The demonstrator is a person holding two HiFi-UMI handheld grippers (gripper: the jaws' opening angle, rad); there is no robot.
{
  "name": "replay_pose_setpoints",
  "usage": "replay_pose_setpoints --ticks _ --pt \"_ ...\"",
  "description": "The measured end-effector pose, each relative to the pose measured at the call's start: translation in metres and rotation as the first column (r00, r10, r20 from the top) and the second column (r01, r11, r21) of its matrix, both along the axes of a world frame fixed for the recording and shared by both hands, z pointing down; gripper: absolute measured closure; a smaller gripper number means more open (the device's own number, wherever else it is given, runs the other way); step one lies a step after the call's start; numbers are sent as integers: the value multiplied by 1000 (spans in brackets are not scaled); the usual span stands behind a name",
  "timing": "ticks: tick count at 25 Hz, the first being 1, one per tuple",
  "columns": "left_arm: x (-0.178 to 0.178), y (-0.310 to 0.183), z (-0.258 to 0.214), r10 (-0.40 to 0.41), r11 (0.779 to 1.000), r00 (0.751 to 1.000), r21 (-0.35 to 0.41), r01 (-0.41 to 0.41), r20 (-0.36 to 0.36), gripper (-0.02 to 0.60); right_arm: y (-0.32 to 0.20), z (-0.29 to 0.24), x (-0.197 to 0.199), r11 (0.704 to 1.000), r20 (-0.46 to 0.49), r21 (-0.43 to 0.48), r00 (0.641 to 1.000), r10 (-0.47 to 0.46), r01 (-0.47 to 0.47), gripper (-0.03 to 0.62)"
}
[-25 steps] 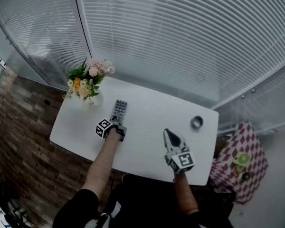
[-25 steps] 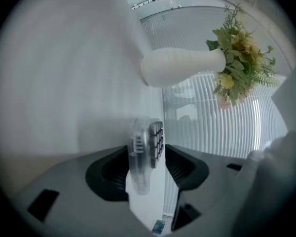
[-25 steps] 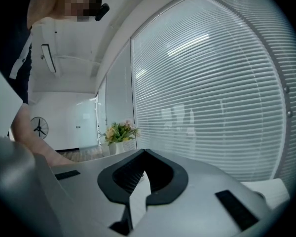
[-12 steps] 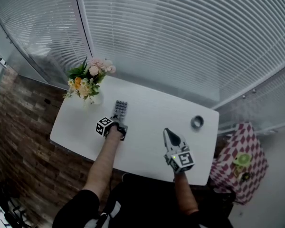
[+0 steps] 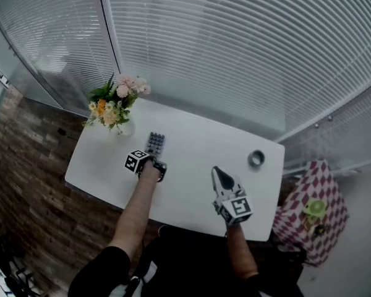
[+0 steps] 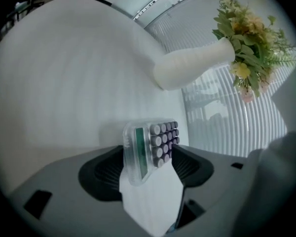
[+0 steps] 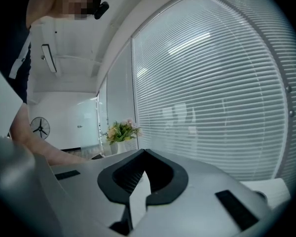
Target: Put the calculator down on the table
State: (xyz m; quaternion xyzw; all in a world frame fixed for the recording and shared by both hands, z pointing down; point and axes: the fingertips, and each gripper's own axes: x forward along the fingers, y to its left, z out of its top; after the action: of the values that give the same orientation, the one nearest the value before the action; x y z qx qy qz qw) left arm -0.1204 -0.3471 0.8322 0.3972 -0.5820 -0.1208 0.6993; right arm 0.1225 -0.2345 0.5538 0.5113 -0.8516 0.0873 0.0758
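Note:
The calculator (image 5: 155, 142), clear-cased with grey keys, lies flat on the white table (image 5: 198, 159) near the flowers. In the left gripper view the calculator (image 6: 149, 146) sits between the jaws, display end nearest the camera. My left gripper (image 5: 153, 158) is at the calculator's near end; its jaws are opening and stand wide, with a gap showing at the left pad (image 6: 106, 169). My right gripper (image 5: 221, 177) rests over the table's front right, apart from the calculator. The right gripper (image 7: 144, 150) is shut, tips touching, with nothing in it.
A white vase of pink and yellow flowers (image 5: 116, 107) stands at the table's far left corner, close to the calculator. A small grey ring (image 5: 255, 159) lies at the far right. A checkered stool (image 5: 312, 209) stands right of the table; blinds run behind.
My left gripper has tipped and crept slightly toward the calculator, covering more of its near end. The calculator stays on the table. The right gripper has not moved.

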Motion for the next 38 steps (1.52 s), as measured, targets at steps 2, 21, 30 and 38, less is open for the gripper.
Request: replay_pose_setpoints --ticks 2,21,30,38 --pt "-7 3 -1 -4 1000 999 -18 5 43 299 1 3 -1 1000 -4 -20 1000 -3 3 588" --pt "2 4 -62 -36 973 991 222 64 -128 301 1 -6 -9 1000 7 13 1000 -14 14 588" --pt "-2 -6 -130 -41 857 978 496 140 -206 301 6 -12 -15 998 17 50 999 -32 32 588" --pt "-13 18 -160 -52 760 976 626 174 -209 301 9 -20 -20 998 14 49 999 -33 32 588"
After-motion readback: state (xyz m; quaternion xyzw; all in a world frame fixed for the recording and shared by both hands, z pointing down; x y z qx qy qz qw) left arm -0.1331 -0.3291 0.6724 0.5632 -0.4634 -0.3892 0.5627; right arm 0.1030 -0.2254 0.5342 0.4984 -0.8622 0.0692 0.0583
